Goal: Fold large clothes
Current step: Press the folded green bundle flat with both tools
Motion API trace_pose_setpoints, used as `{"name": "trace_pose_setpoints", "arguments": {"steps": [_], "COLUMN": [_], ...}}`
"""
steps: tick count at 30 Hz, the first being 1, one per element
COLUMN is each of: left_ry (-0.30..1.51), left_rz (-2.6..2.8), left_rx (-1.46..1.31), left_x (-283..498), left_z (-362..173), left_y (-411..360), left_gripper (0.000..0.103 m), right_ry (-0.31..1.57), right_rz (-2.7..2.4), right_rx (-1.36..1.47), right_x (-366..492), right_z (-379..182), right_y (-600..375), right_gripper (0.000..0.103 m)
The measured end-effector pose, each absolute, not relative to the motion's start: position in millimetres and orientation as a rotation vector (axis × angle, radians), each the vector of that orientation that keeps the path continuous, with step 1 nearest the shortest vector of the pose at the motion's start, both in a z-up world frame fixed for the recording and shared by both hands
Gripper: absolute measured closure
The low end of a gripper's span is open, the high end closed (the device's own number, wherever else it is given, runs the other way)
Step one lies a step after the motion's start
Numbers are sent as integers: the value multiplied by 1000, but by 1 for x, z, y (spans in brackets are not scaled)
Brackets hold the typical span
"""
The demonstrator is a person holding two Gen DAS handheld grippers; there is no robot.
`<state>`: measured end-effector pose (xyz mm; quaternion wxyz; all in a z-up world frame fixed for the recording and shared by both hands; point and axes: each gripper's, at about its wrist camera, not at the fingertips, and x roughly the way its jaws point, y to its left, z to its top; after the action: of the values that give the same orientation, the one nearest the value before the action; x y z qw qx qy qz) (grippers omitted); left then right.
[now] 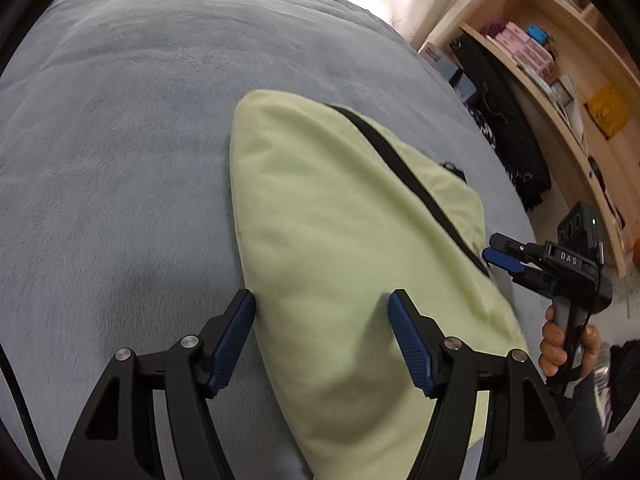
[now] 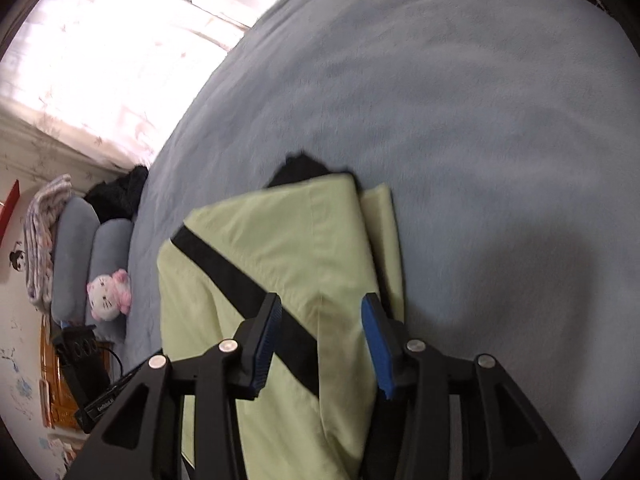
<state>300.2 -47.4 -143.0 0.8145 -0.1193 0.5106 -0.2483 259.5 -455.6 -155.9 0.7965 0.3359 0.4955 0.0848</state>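
Note:
A light green garment with a black stripe lies folded into a long bundle on the grey-blue bed cover. My left gripper is open, its fingers straddling the near left edge of the garment just above it. My right gripper shows at the garment's right edge, held by a hand. In the right wrist view the garment lies under my open right gripper, whose fingers straddle its black stripe and right folded edge. Black lining pokes out at its far end.
A wooden shelf unit with boxes stands right of the bed, dark bags hanging beside it. In the right wrist view, grey pillows, a Hello Kitty plush and a black garment sit at the bed's left end.

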Motion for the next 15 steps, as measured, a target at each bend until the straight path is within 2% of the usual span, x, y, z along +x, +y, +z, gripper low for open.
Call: {"name": "trace_pose_setpoints", "arguments": {"steps": [11,12,13,15], "left_ry": [1067,1067,1067,1066], "left_rz": [-525,-523,-521,-520], "left_rx": [-201,-201,-198,-192], "left_x": [303,303,303,301], "left_z": [-144,-144,-144,-144], "left_y": [-49,-48,-49,-47], "left_gripper": [35,35,35,35], "right_ry": [1032,1021,1022,1021], "right_rz": [163,160,156,142], "right_rx": [625,587,538,461], "right_x": [286,288,290,290], "right_z": [-152,-149,-147,-143], "right_y": [-451,-446,-441,-432], "right_gripper": [62,72,97,100]}}
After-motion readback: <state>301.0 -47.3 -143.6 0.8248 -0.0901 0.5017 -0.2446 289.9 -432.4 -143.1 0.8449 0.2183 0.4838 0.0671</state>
